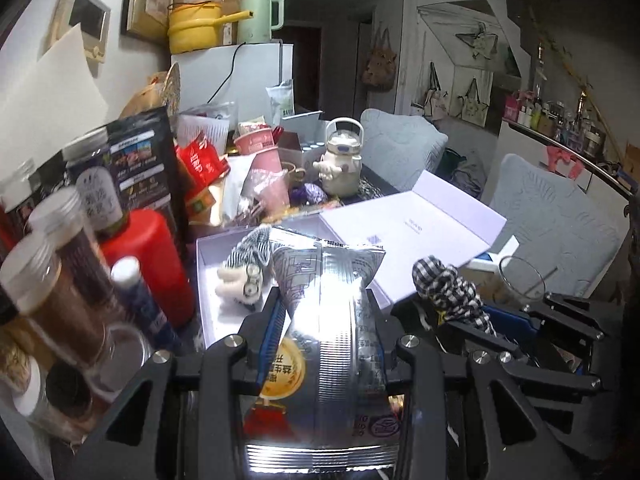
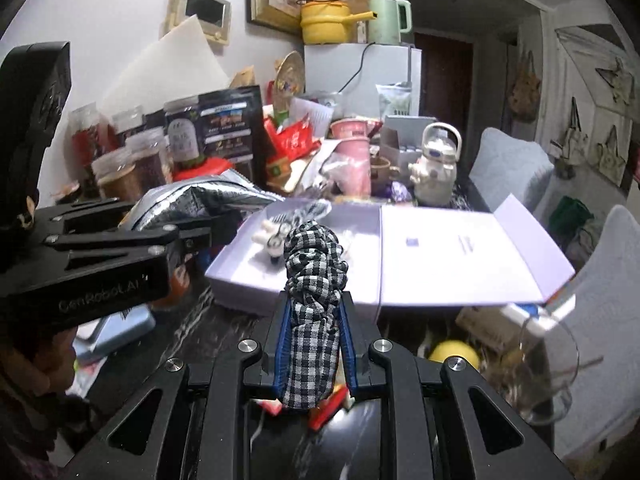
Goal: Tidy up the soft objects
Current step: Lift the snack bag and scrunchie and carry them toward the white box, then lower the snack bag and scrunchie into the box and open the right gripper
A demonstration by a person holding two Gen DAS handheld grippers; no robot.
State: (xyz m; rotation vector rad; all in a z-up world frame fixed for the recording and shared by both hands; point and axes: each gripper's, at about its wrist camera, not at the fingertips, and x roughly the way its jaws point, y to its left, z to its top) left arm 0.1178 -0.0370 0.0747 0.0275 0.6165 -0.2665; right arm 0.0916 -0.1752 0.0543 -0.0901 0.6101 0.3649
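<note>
Both grippers carry something, and the white box point(image 2: 320, 276) they seem bound for lies straight ahead of each, open, with its lid point(image 2: 472, 252) folded out flat toward the right of the frame. The left gripper point(image 1: 322, 312) pinches a silver foil bag point(image 1: 332, 320) across its width, the bag's long axis running forward along the fingers so its crumpled top reaches toward the box's near wall. The right gripper point(image 2: 314, 320) is pressed onto a checked cloth bundle point(image 2: 314, 280), knotted and standing up out of the fingers, its long axis also pointing forward at the box. In the right wrist view the bundle's top overlaps the box's near edge at mid-frame, while the left gripper shows at the left of that frame, beside the box's left corner; which is nearer I cannot tell. A small plush toy point(image 1: 242, 276) already lies in the tray's left half, at centre-left of the left wrist view, so the free space is probably to its right, which favours the cloth going in on the lid side.
</note>
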